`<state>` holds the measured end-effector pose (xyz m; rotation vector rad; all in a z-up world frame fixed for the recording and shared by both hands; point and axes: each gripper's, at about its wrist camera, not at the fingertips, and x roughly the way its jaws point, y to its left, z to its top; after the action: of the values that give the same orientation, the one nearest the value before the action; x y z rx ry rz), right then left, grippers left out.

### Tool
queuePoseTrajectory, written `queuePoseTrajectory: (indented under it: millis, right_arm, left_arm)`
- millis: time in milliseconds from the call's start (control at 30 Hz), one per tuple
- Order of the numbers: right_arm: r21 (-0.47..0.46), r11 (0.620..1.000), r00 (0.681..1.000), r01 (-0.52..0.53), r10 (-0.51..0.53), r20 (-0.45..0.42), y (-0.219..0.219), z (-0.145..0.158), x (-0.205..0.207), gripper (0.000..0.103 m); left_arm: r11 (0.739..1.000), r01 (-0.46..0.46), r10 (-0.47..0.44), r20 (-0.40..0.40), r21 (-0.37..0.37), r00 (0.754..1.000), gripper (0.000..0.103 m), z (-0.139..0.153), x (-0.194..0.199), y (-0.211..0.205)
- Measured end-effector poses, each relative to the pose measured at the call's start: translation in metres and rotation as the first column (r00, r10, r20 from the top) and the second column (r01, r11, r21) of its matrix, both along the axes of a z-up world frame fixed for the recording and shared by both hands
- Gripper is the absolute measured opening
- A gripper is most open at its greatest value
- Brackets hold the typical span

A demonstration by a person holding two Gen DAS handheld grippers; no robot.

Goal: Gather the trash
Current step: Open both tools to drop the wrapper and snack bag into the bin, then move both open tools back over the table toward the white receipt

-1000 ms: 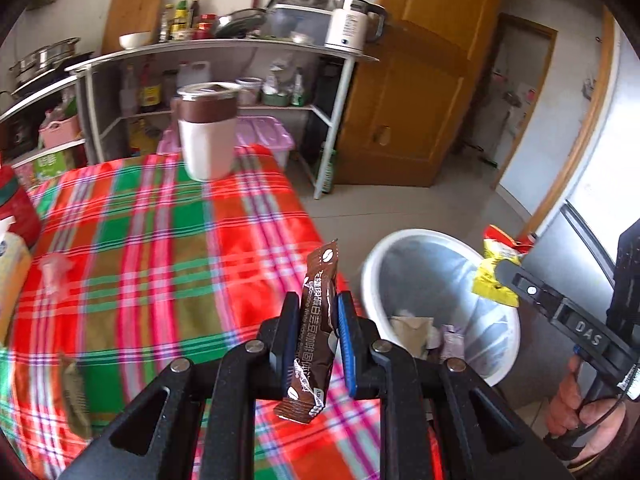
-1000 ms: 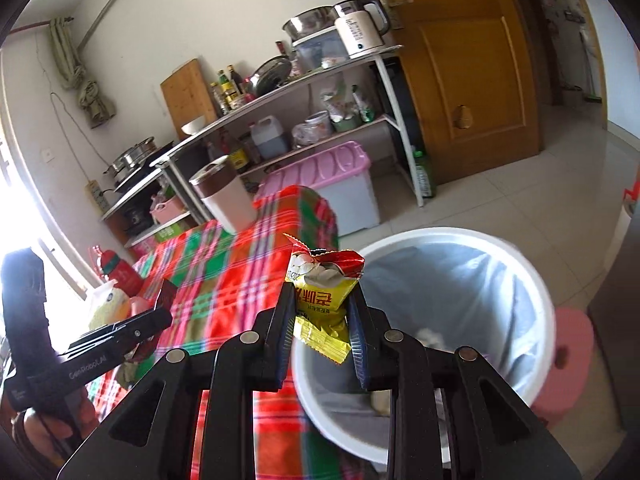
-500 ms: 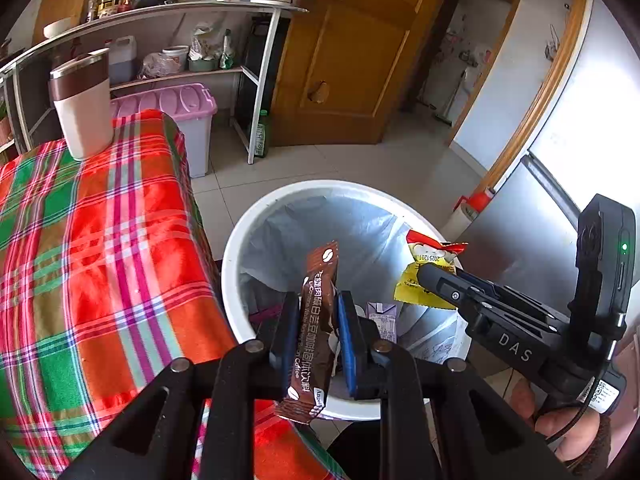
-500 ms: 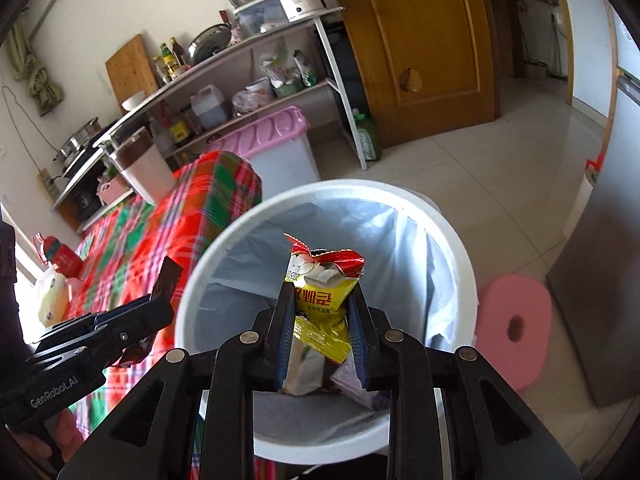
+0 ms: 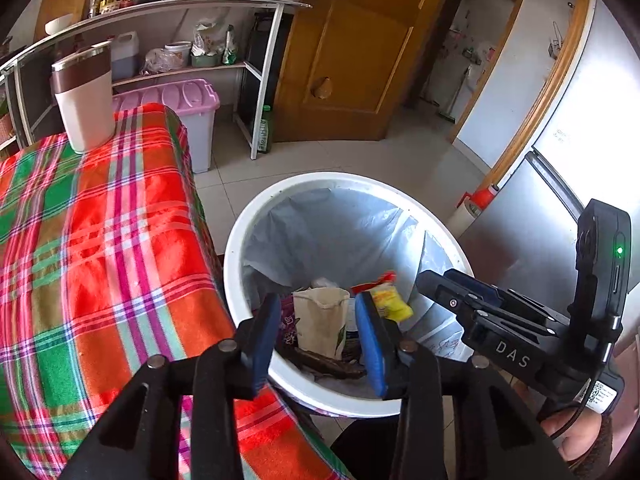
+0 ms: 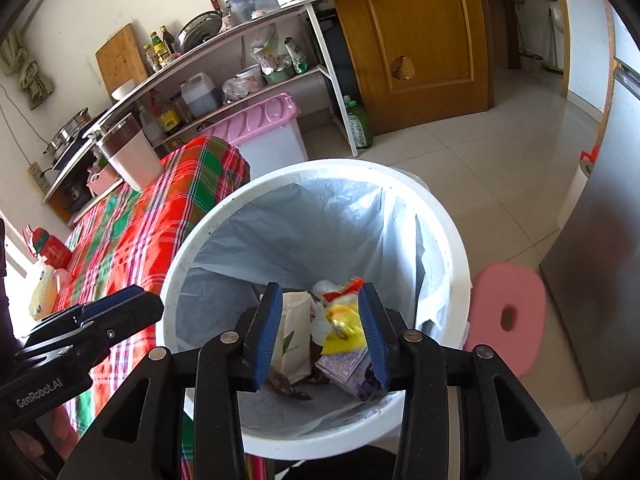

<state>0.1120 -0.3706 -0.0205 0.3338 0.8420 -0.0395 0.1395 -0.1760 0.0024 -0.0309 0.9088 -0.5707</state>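
Opening over the bin [image 5: 256,216], both grippers have their jaws spreading apart with nothing pinched between the pads. The left gripper [image 5: 316,334] hangs above the bin's near rim, next to the bench [image 5: 100,240] with its plaid cloth; the right gripper [image 6: 320,330] hangs over the bin's middle. Inside the bin, the yellow wrapper [image 6: 344,326] looks to be dropping or just landed among the trash, beside a white carton [image 6: 294,332] and a purple packet [image 6: 352,368]. A brown sachet [image 5: 324,364] lies at the bin's bottom, below the left gripper.

To do this release well, I judge both grippers should stay over the bin's liner until the jaws are fully apart, so no wrapper clings to a pad and gets carried out. Lifting straight up from the bin would avoid snagging the liner. Only a cup [image 5: 84,96] shows on the bench, so any remaining trash lies out of view.
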Motion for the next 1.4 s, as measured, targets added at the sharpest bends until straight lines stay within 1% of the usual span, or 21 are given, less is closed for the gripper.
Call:
queuePoseTrajectory:
  millis: [33,67,133,267,333,433,533,667,800,833,933,1133,1233,1367,1400]
  right_arm:
    - [-0.001,1.000,1.000,-0.003,0.003,0.005,0.002,0.002,-0.001,0.041]
    - [0.000,1.000,1.000,-0.005,0.005,0.010,0.004,0.003,-0.002,0.041]
    - [0.003,1.000,1.000,-0.010,0.010,0.020,0.009,0.007,-0.004,0.041]
    - [0.018,1.000,0.998,-0.023,0.022,0.050,0.021,0.014,-0.011,0.041]
    - [0.022,0.999,0.998,-0.029,0.027,0.065,0.028,0.018,-0.013,0.041]
    - [0.034,0.998,0.995,-0.049,0.046,0.087,0.041,0.023,-0.017,0.041]
    - [0.036,0.996,0.991,-0.082,0.078,0.112,0.058,0.028,-0.018,0.044]
    - [0.033,0.990,0.984,-0.134,0.129,0.124,0.084,0.031,-0.017,0.046]
    - [0.033,0.983,0.976,-0.182,0.177,0.128,0.110,0.031,-0.013,0.046]
    - [0.034,0.982,0.975,-0.188,0.182,0.128,0.114,0.031,-0.012,0.046]
    - [0.038,0.976,0.969,-0.216,0.209,0.128,0.130,0.030,-0.010,0.046]
    - [0.027,0.960,0.954,-0.280,0.275,0.121,0.164,0.028,-0.002,0.046]
    - [0.025,0.951,0.946,-0.308,0.303,0.117,0.180,0.027,0.002,0.046]
    - [0.008,0.937,0.932,-0.351,0.348,0.106,0.203,0.025,0.008,0.046]
    - [0.006,0.934,0.929,-0.358,0.356,0.105,0.207,0.025,0.009,0.046]
  left_arm:
    - [1.000,-0.003,0.003,0.006,-0.002,1.000,0.047,0.001,-0.001,0.004]
    - [1.000,-0.009,0.009,0.008,-0.009,1.000,0.048,0.002,-0.002,0.009]
    - [1.000,-0.016,0.016,0.011,-0.024,1.000,0.049,0.005,-0.005,0.018]
    - [0.998,-0.056,0.056,0.028,-0.020,0.998,0.050,0.008,-0.011,0.040]
    - [0.996,-0.082,0.083,0.027,-0.034,0.996,0.051,0.009,-0.013,0.054]
    - [0.992,-0.125,0.126,0.047,-0.020,0.991,0.053,0.011,-0.019,0.074]
    - [0.984,-0.176,0.177,0.059,-0.020,0.982,0.055,0.012,-0.024,0.099]
    - [0.962,-0.273,0.273,0.073,-0.001,0.959,0.057,0.009,-0.028,0.137]
    - [0.932,-0.363,0.359,0.093,0.024,0.929,0.058,0.006,-0.035,0.175]
    - [0.922,-0.385,0.382,0.094,0.026,0.920,0.058,0.005,-0.036,0.184]
    - [0.885,-0.461,0.449,0.133,0.072,0.883,0.060,0.002,-0.042,0.208]
    - [0.830,-0.551,0.543,0.103,0.084,0.834,0.062,-0.012,-0.044,0.252]
    - [0.815,-0.572,0.564,0.100,0.095,0.820,0.063,-0.018,-0.045,0.267]
    - [0.807,-0.581,0.575,0.084,0.109,0.814,0.063,-0.026,-0.044,0.281]
    - [0.808,-0.578,0.572,0.083,0.115,0.816,0.063,-0.027,-0.043,0.283]
